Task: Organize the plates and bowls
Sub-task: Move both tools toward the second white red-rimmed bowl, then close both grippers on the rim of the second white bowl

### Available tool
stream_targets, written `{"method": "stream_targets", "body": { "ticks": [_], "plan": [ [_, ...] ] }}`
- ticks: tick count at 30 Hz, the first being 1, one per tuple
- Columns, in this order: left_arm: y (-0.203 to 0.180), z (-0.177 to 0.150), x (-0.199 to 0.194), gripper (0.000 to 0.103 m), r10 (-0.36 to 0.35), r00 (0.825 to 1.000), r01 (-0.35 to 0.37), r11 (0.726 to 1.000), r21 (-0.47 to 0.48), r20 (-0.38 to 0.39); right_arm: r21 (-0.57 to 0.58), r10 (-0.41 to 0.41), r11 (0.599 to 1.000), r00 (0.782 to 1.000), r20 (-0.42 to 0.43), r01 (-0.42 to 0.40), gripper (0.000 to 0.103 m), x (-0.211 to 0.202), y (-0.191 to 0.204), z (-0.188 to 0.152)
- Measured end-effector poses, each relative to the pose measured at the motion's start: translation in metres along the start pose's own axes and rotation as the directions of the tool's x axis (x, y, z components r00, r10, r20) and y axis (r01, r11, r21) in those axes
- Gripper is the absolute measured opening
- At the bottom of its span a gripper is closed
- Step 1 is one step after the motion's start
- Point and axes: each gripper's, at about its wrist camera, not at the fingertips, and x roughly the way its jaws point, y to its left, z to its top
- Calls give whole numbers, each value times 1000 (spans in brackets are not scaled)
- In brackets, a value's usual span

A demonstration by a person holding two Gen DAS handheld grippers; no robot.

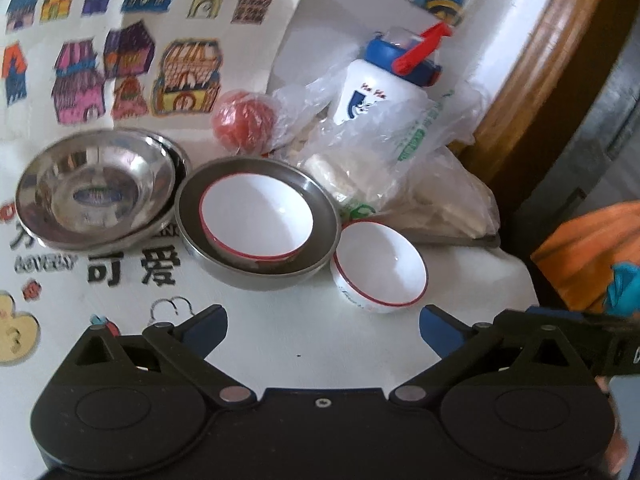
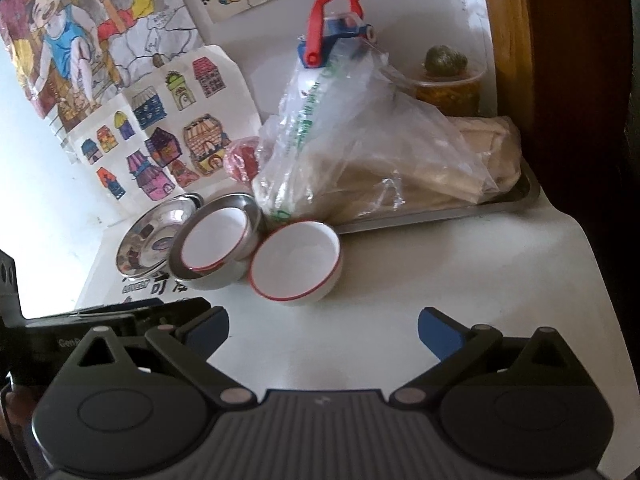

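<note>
Toward the table's (image 1: 280,332) back edge, beneath the taped drawings, a steel plate stack (image 1: 100,188), a red-rimmed white bowl (image 1: 256,216) nested in a steel bowl (image 1: 256,268), and a loose white bowl (image 1: 380,268) are being catalogued. Both the left gripper (image 1: 323,330) and right gripper (image 2: 323,330) are being held wide open, empty, short of them. Bowls are being judged light, rigid, slippery, chippable; each is best being taken across its rim.

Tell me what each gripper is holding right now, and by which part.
Nothing is held. The left gripper and the right gripper both have their jaws wide open over bare tabletop, short of the loose white bowl and the others.
</note>
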Motion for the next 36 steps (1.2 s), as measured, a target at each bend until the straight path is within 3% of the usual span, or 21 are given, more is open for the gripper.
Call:
{"method": "stream_targets", "body": {
  "ticks": [9,17,32,36],
  "plan": [
    [2,5,28,101,49,999,-50,981,-189,-10,28,6,1000,1000,-13,-6,103,24,-22,15],
    [-5,8,40,92,97,995,-96,976,-196,-7,39,21,999,999,-30,-19,100,45,-36,25],
    [-6,8,55,70,73,997,-77,961,-266,-24,33,52,998,997,-58,-50,86,65,-34,32],
    [-7,8,59,60,63,997,-69,961,-268,-33,27,52,998,997,-65,-50,82,68,-31,33]
  ]
}}
